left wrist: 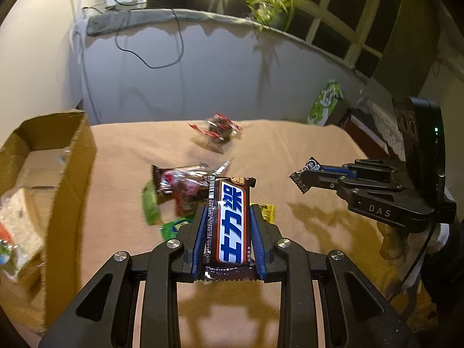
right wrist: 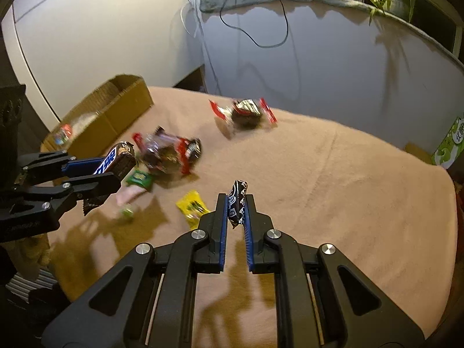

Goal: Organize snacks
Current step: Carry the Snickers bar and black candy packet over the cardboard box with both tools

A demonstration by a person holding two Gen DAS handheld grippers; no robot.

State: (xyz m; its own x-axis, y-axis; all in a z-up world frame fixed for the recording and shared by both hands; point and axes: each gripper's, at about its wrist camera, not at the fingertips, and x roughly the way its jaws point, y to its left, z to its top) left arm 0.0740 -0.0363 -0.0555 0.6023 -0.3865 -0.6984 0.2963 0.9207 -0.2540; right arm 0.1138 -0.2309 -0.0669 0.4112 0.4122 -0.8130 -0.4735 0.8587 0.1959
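My left gripper (left wrist: 229, 217) is clamped on a brown chocolate bar (left wrist: 230, 220), held lengthwise between the blue pads above the desk (left wrist: 290, 150). My right gripper (right wrist: 236, 203) pinches a small black-and-white packet (right wrist: 237, 201) at its tips. Just ahead of the left gripper lies a heap of wrappers (left wrist: 179, 185), with a yellow packet (right wrist: 192, 207) beside it. Farther ahead sits a red-edged snack (left wrist: 219, 129). To the left gripper's left stands an open cardboard box (left wrist: 72, 159).
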